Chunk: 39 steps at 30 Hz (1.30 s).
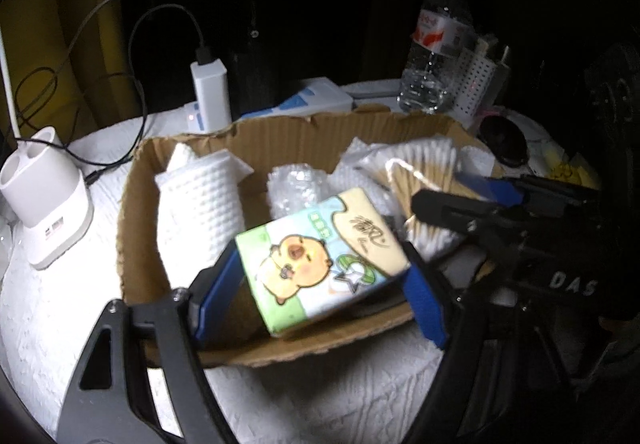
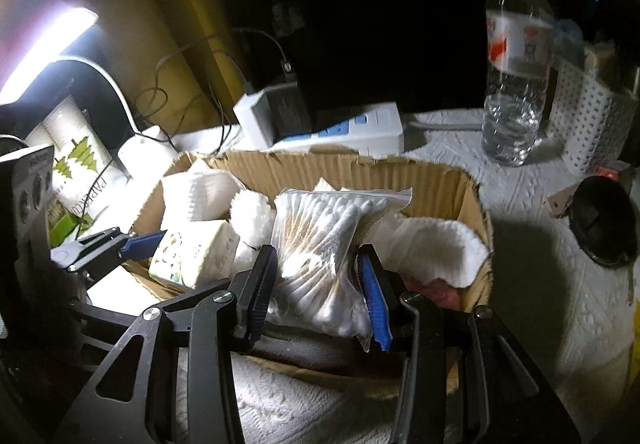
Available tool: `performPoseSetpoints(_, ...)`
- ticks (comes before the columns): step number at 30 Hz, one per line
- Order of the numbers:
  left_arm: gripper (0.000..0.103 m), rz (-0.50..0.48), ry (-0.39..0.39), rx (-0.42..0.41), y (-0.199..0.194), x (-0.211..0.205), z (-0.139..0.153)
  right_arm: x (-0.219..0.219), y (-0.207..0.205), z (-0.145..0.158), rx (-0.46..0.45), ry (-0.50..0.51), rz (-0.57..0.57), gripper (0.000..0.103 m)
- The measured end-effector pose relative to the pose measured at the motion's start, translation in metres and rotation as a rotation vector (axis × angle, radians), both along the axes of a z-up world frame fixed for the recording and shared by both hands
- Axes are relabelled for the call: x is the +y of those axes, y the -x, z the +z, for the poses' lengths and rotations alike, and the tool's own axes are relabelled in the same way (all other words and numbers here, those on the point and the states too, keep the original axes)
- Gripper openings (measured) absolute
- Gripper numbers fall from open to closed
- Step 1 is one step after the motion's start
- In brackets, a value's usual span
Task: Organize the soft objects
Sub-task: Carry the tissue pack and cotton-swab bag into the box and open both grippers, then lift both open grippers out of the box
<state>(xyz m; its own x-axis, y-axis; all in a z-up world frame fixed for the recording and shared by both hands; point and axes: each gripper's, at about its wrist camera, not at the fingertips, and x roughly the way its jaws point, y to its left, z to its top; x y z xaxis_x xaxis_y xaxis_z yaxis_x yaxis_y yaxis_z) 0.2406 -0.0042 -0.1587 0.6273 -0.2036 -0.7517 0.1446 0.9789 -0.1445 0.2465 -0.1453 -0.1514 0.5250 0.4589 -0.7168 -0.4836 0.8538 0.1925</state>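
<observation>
Cardboard box (image 1: 280, 140) sits on the white tabletop. Your left gripper (image 1: 316, 280) is clamped on the tissue pack (image 1: 320, 260), held tilted over the box's near left part. Your right gripper (image 2: 316, 284) pinches the bag of cotton swabs (image 2: 320, 236) over the near middle; whether it touches the contents beneath looks unclear.
</observation>
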Motion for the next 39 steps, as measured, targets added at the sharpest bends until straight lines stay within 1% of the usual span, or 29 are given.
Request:
performPoseSetpoints(5,0.078,-0.016,-0.007,0.009,-0.003,-0.004,-0.004,0.003,-0.005,-0.01,0.024,0.008,0.0,0.045)
performPoseSetpoints(12,0.078,-0.019,-0.016,0.004,-0.002,-0.003,-0.001,0.003,-0.005,-0.012,0.03,0.01,-0.002,0.045)
performPoseSetpoints(15,0.08,-0.015,-0.018,0.003,0.0,-0.003,0.003,0.002,-0.005,-0.01,0.022,0.016,-0.01,0.048)
performPoseSetpoints(18,0.087,-0.013,-0.019,-0.01,0.005,-0.002,0.009,0.002,-0.002,-0.005,0.015,0.008,-0.012,0.054)
performPoseSetpoints(19,0.089,-0.013,-0.02,-0.014,0.006,-0.002,0.011,0.002,0.0,-0.001,0.005,0.009,-0.016,0.058)
performPoseSetpoints(20,0.089,-0.009,-0.02,-0.02,0.008,-0.002,0.013,0.002,0.001,0.001,-0.001,0.009,-0.019,0.059)
performPoseSetpoints(27,0.09,0.013,-0.021,-0.05,0.023,0.004,0.029,-0.005,0.017,0.022,-0.041,0.0,-0.035,0.059)
performPoseSetpoints(39,0.09,0.045,-0.02,-0.103,0.062,0.013,0.056,-0.008,0.052,0.048,-0.09,0.008,-0.046,0.059)
